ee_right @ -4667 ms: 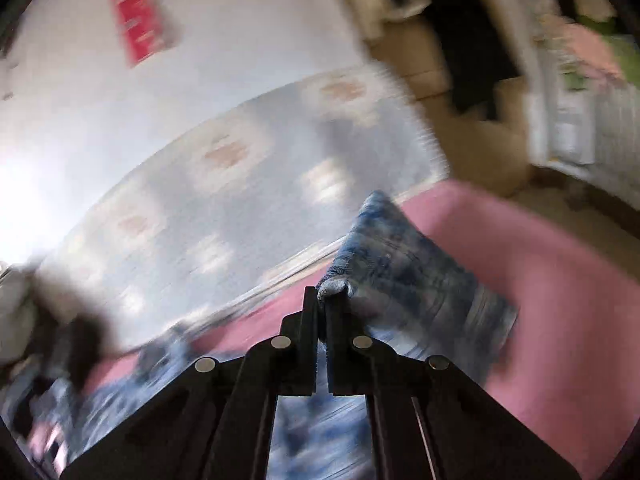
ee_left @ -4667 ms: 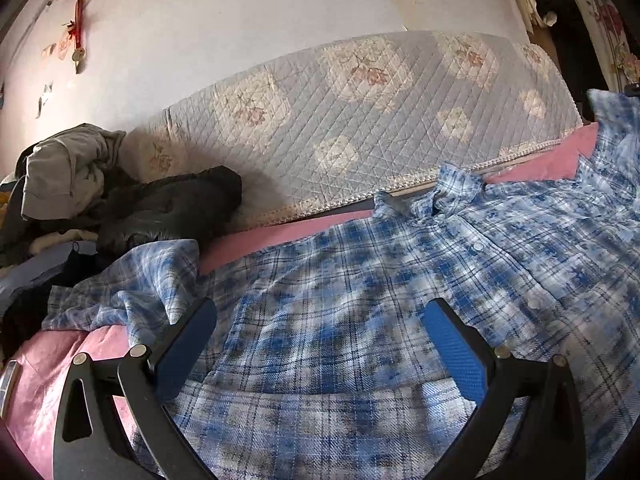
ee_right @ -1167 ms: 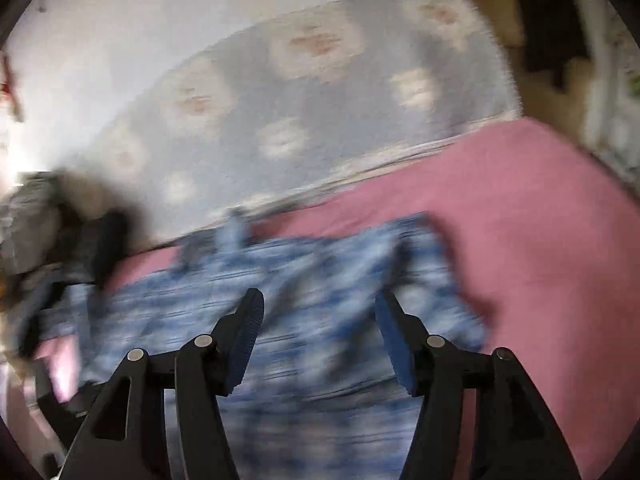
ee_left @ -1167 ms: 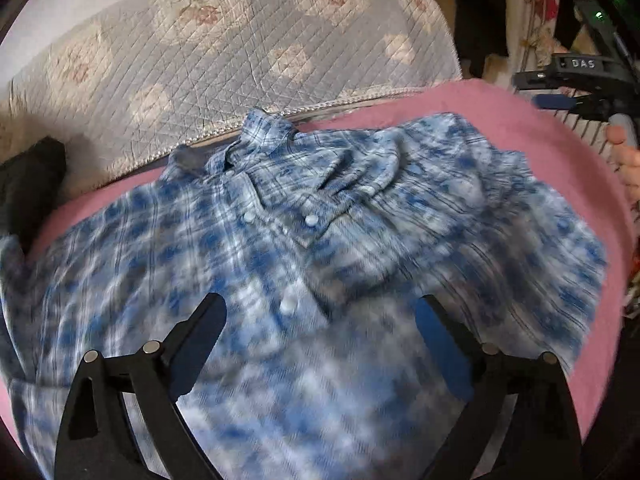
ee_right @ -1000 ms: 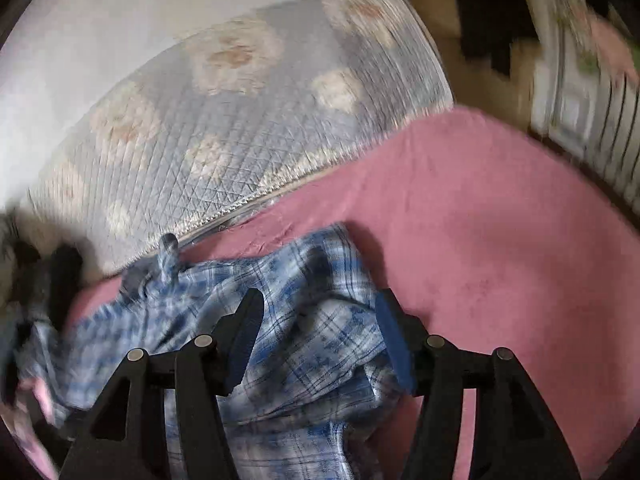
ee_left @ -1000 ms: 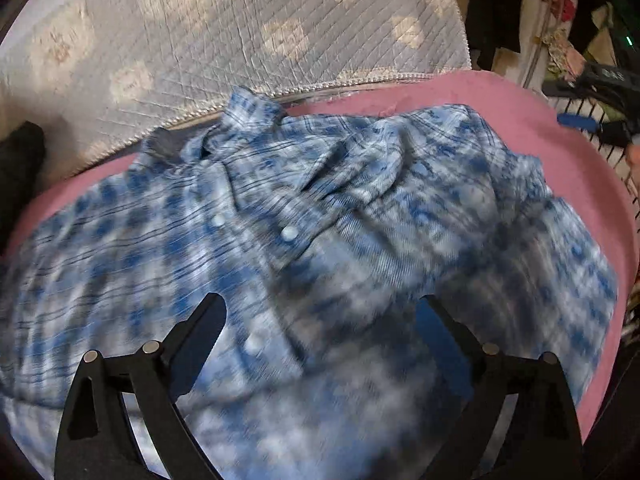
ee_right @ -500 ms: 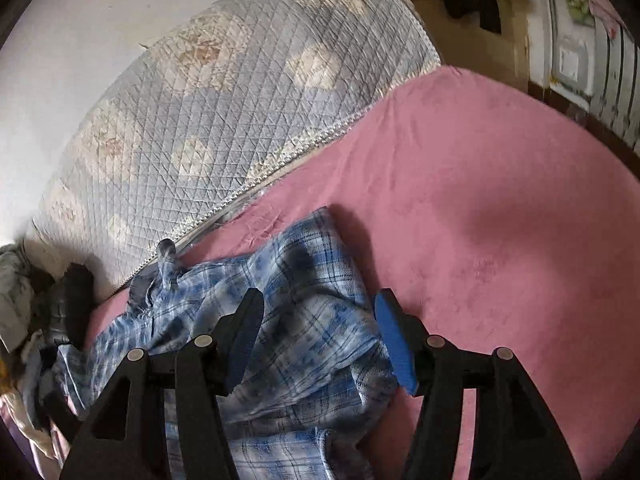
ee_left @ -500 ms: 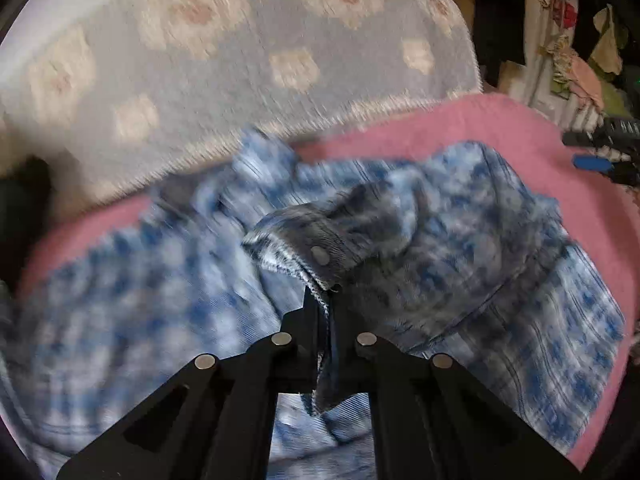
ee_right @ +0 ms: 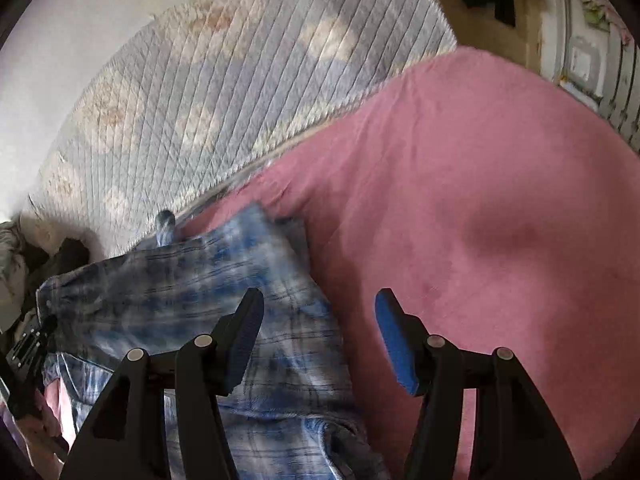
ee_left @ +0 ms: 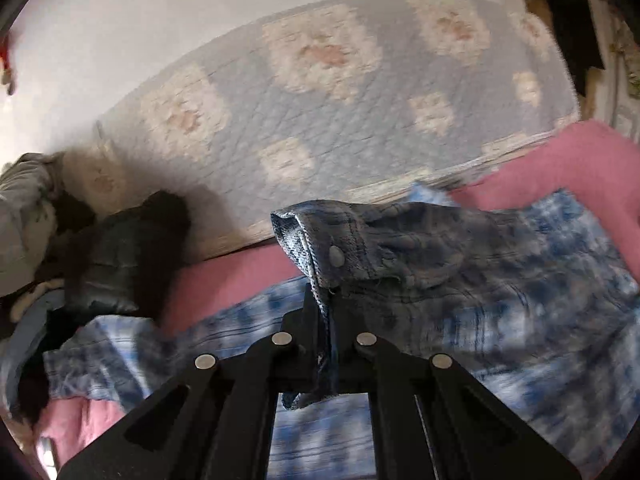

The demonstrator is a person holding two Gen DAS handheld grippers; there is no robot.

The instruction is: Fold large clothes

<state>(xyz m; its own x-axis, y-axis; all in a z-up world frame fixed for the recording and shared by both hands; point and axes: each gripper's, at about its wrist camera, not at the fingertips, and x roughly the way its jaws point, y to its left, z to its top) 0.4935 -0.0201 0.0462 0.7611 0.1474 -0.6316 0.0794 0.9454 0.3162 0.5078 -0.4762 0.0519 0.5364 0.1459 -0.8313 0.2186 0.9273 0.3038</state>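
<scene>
Left gripper (ee_left: 329,300) is clamping a buttoned cuff (ee_left: 332,248) of the blue plaid shirt (ee_left: 500,292), jaws pinched tight on the fabric, cuff sticking up just past the fingertips with its snap button (ee_left: 336,257) facing the camera. Rest of the shirt is lying below and to the right of that gripper on the pink bedspread (ee_left: 580,160), a loose edge also trailing off to its lower left.

Right gripper (ee_right: 318,312) is hovering with jaws partly apart, nothing between the blue pads (ee_right: 394,340). Its left finger is sitting over the shirt's right edge (ee_right: 280,340); its right finger is over bare pink bedspread (ee_right: 480,200).

Clutter: a dark jacket (ee_left: 116,264) is bunching up to the left of the left gripper, just beyond the shirt's left edge, with a grey garment (ee_left: 24,216) piled further left. A quilted floral cover (ee_left: 340,100) is leaning against the white wall (ee_left: 140,20) straight ahead of both grippers, along the far side of the bed. To the far right, ahead of the right gripper, a white slatted fixture (ee_right: 616,92) is standing off the bed. Left-wrist view is motion-blurred, so the lower shirt detail is unreadable.
</scene>
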